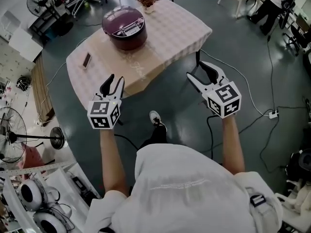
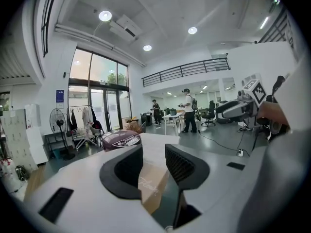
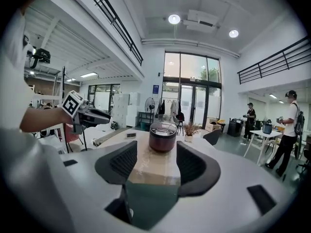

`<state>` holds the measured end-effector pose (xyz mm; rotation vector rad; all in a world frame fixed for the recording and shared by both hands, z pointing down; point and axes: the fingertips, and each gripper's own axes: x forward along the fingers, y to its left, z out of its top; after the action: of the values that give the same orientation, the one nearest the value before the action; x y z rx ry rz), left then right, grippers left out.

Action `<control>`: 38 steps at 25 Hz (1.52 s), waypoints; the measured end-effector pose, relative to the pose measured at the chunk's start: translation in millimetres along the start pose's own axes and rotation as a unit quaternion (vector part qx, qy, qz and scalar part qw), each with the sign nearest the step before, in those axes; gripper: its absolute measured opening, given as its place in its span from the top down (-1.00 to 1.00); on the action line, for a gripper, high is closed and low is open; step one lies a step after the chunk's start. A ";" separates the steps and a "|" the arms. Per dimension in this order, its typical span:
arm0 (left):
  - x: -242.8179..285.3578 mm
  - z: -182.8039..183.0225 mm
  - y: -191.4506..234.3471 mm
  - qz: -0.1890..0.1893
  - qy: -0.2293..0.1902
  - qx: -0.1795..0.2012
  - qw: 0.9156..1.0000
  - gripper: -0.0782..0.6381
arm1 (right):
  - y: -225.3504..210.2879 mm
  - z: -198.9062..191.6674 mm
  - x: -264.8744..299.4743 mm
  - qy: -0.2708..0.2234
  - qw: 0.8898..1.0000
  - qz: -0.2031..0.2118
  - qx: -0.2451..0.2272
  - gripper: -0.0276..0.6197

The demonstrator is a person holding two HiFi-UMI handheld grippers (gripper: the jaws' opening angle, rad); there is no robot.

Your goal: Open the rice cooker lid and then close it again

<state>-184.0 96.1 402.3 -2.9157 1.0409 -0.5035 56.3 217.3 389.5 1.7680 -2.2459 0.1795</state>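
A dark purple rice cooker with its lid down stands on a table covered by a pale checked cloth. In the head view both grippers hang in the air short of the table's near edge, well apart from the cooker. My left gripper is open with nothing between its jaws, and the cooker shows far off beyond its left jaw. My right gripper is open and empty too, with the cooker straight ahead between its jaws.
A small flat device lies on the table's left part, and a pot of dried flowers stands behind the cooker. A floor fan stands at left. Cables and a power strip lie on the floor at right. People stand far back.
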 end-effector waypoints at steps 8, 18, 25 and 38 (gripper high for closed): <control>83.3 14.2 75.3 -0.003 -0.004 -0.023 1.000 0.34 | -36.8 33.1 105.8 0.035 0.999 0.020 -0.034 0.16; 146.0 3.0 159.1 0.014 -0.002 -0.064 0.998 0.34 | -52.0 65.1 230.6 0.072 0.992 0.060 -0.081 0.18; 162.3 -14.6 182.2 0.012 0.009 -0.087 0.996 0.34 | -53.3 59.3 289.3 0.114 0.984 0.062 -0.119 0.12; 159.9 -44.6 196.8 0.040 0.038 -0.127 0.990 0.34 | -37.7 48.0 363.7 0.155 0.962 0.126 -0.187 0.30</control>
<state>-202.2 -151.5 470.2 -3.0754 1.3168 -0.5187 8.2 -143.8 446.7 1.1727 -2.0987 0.0678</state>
